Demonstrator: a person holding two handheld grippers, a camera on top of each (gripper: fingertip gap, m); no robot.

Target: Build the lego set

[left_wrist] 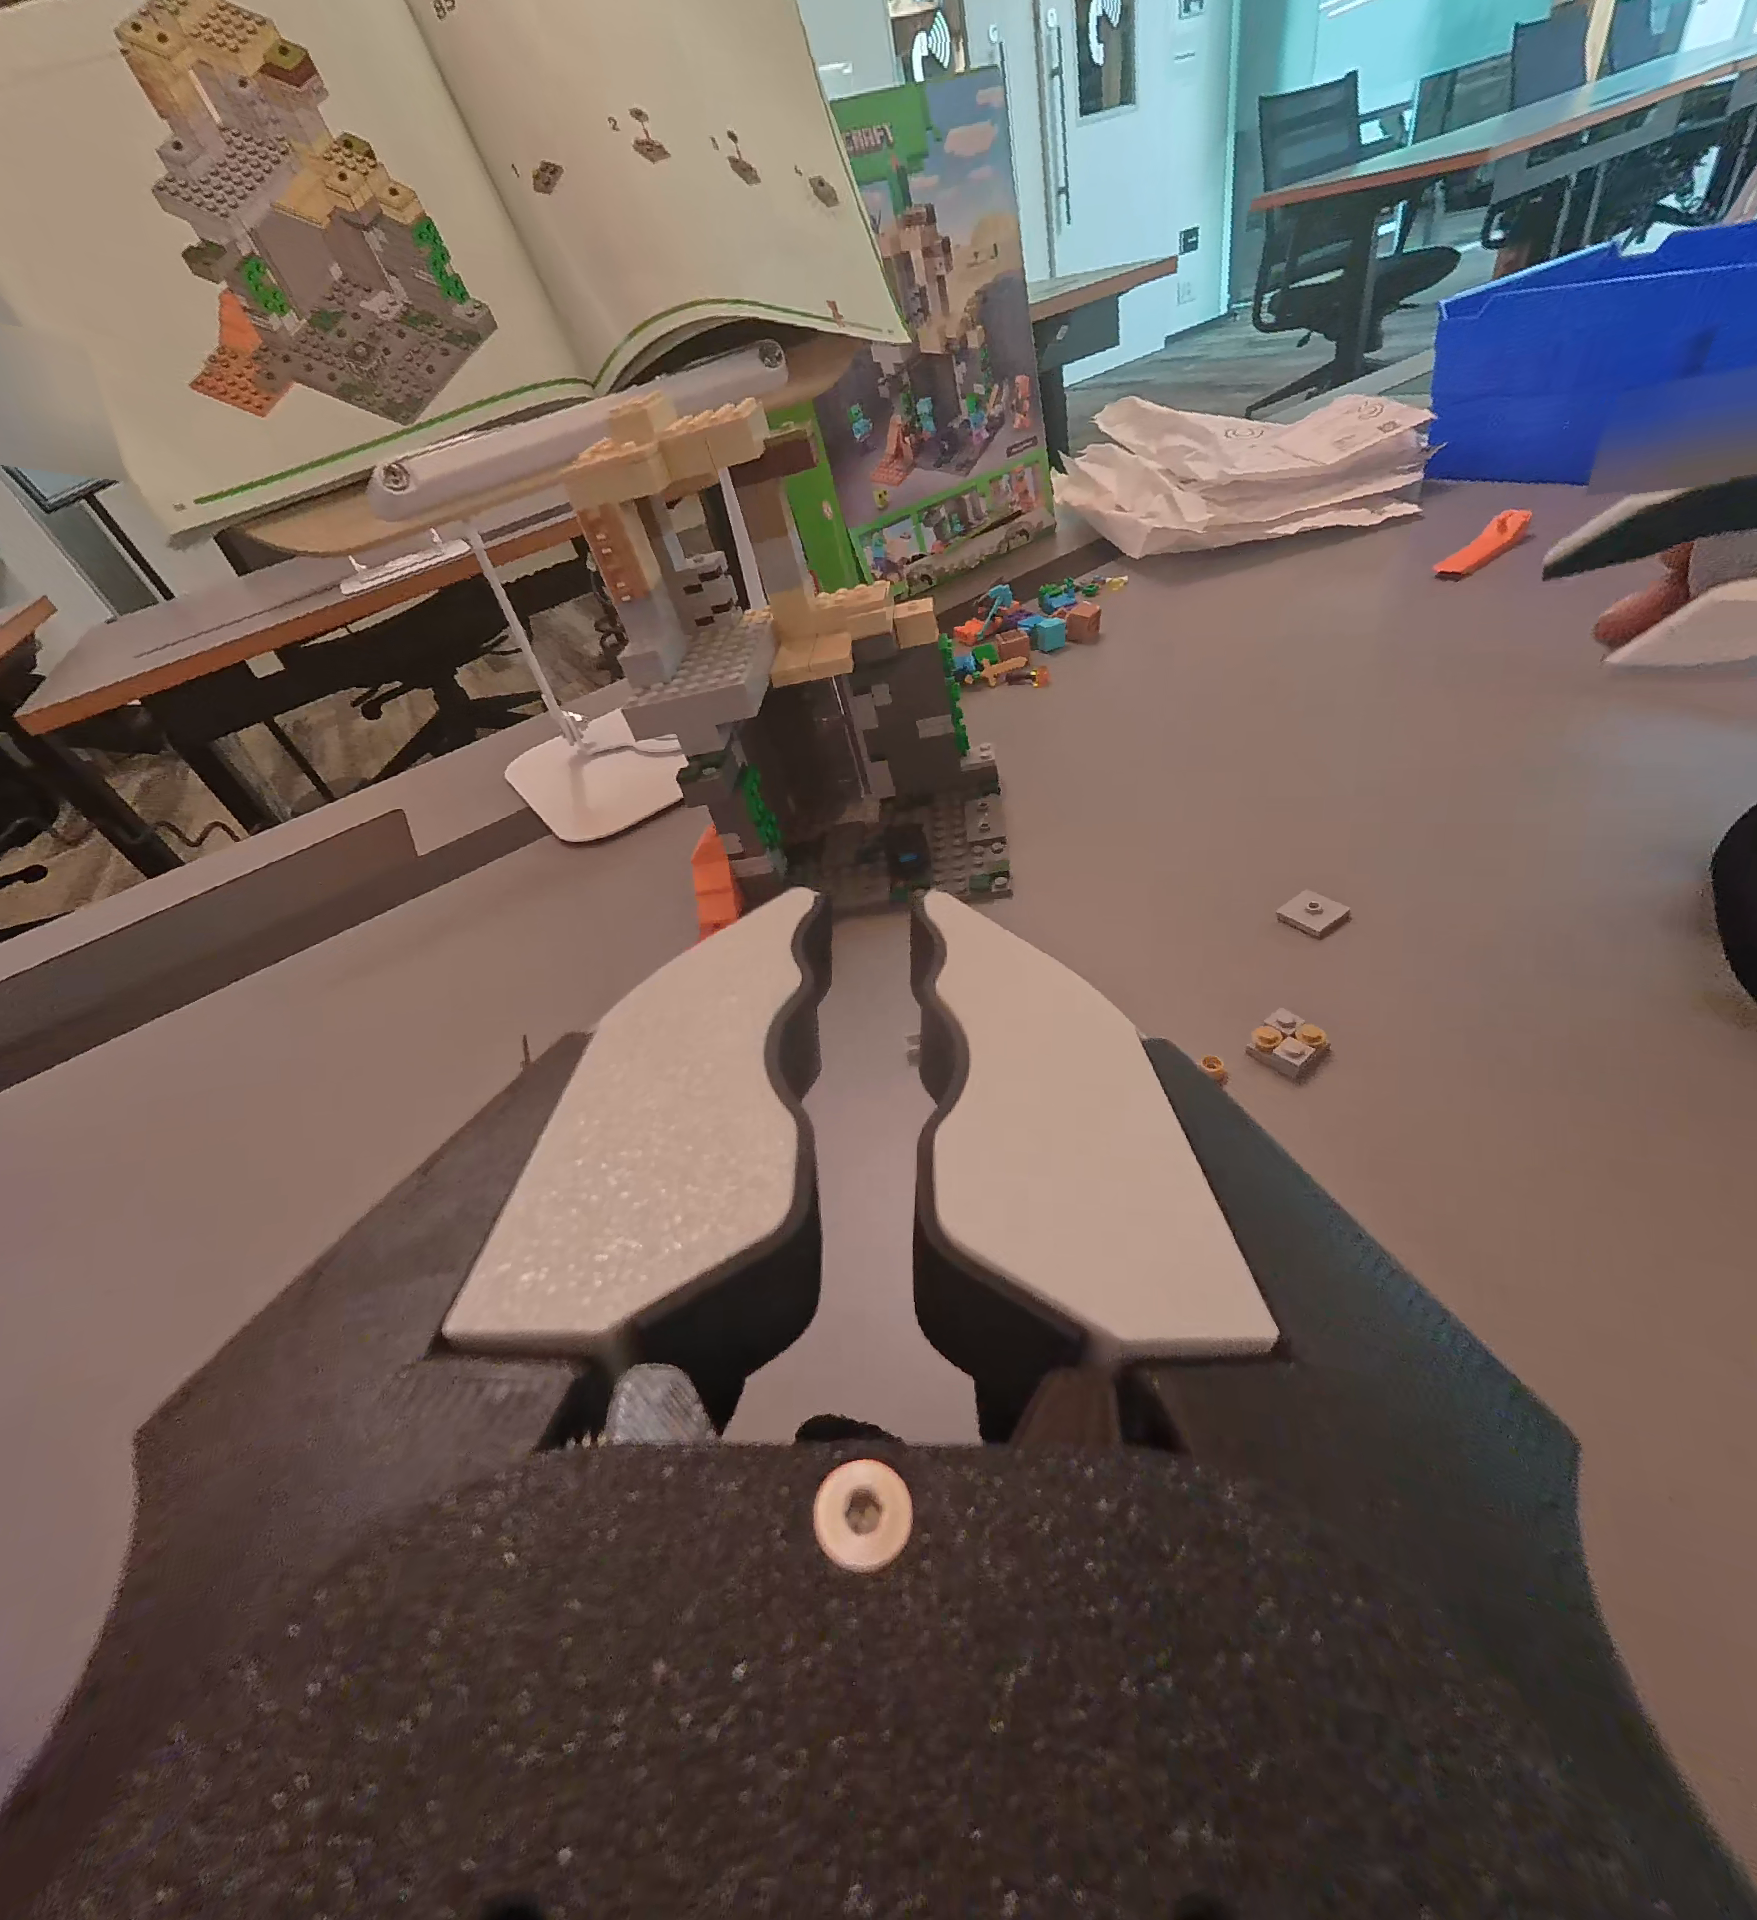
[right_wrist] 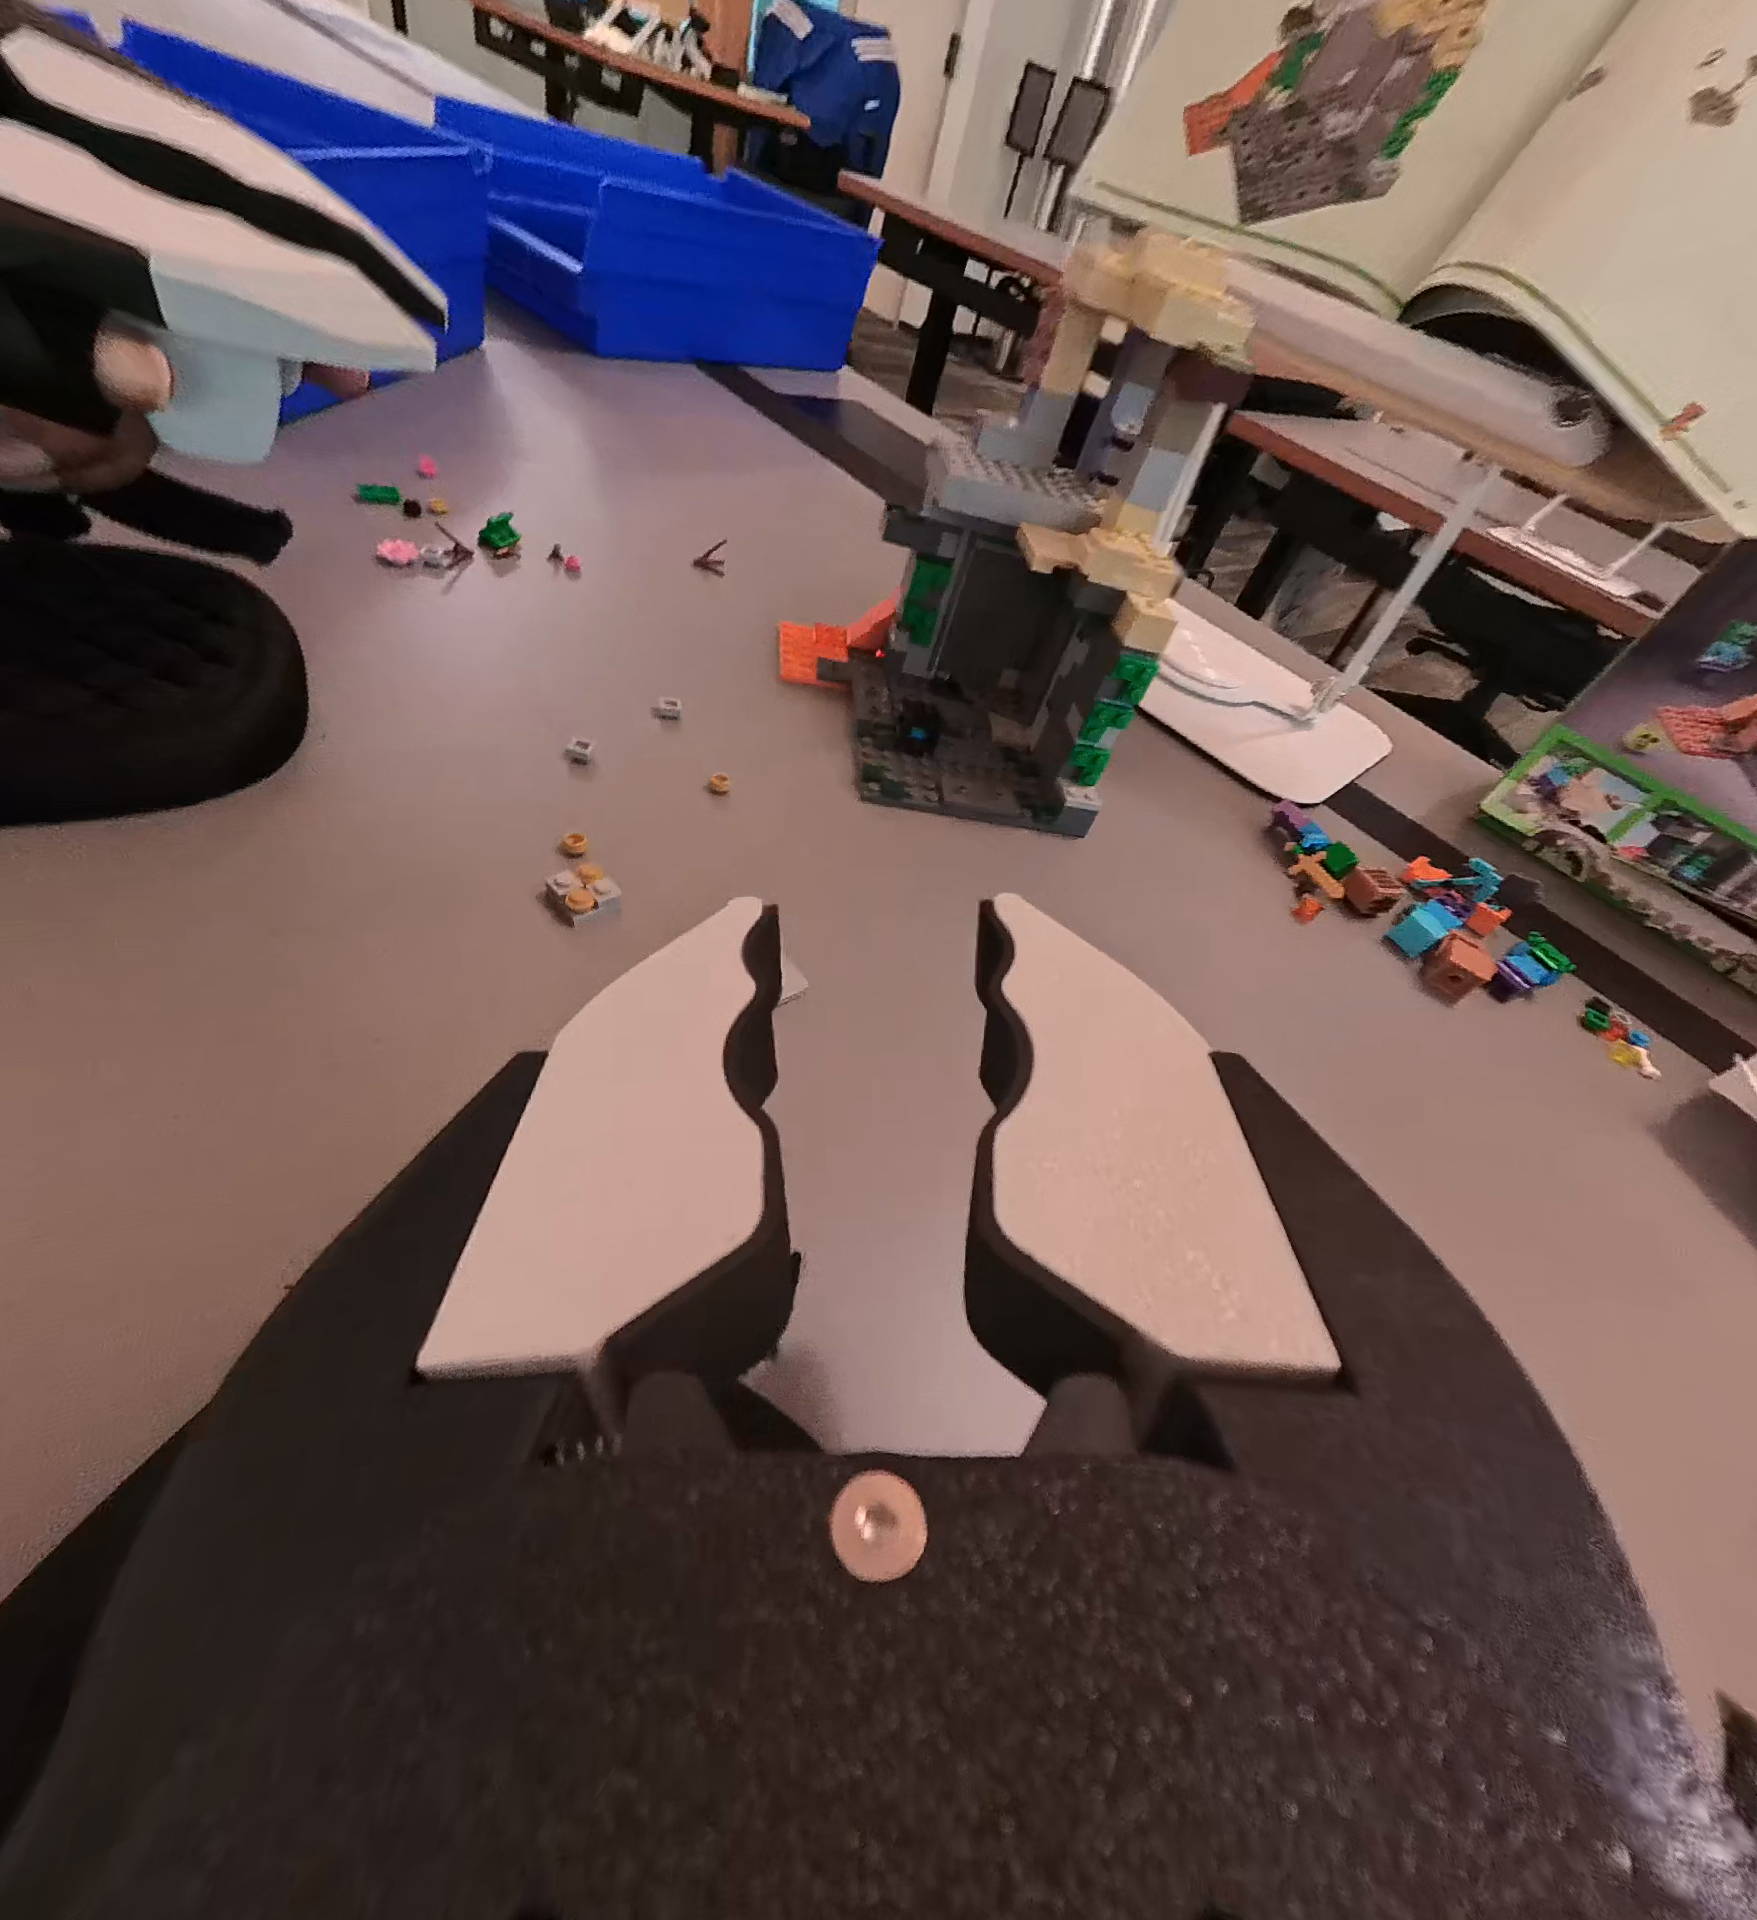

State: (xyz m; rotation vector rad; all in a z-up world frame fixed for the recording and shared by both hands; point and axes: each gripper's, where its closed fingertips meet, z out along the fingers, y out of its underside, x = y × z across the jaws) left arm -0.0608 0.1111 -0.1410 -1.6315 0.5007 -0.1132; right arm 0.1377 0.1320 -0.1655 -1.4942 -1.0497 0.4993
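Note:
The part-built lego tower (left_wrist: 832,727), grey and dark with tan top and green bits, stands on the grey table just beyond my left gripper (left_wrist: 869,909). That gripper's fingers are a narrow gap apart with nothing between them. In the right wrist view the tower (right_wrist: 1009,644) stands ahead and slightly right of my right gripper (right_wrist: 879,914), which is open and empty. A thin light-grey plate (right_wrist: 796,987) lies on the table beside its left fingertip. A small grey plate with tan round studs (left_wrist: 1287,1044) (right_wrist: 583,888) lies between the grippers.
The open instruction book (left_wrist: 334,260) on a white stand (left_wrist: 593,790) and the set box (left_wrist: 947,416) are behind the tower. Loose coloured pieces (right_wrist: 1445,914), paper bags (left_wrist: 1258,468), blue bins (right_wrist: 645,239) and an orange separator (left_wrist: 1482,540) lie around. A dark sleeve (right_wrist: 74,675) rests at left. Measured from the fingertips, the thin light-grey plate (right_wrist: 796,987) is 10 cm or so from the right gripper and 20 cm from the left. It is also in sight in the left wrist view (left_wrist: 1310,901).

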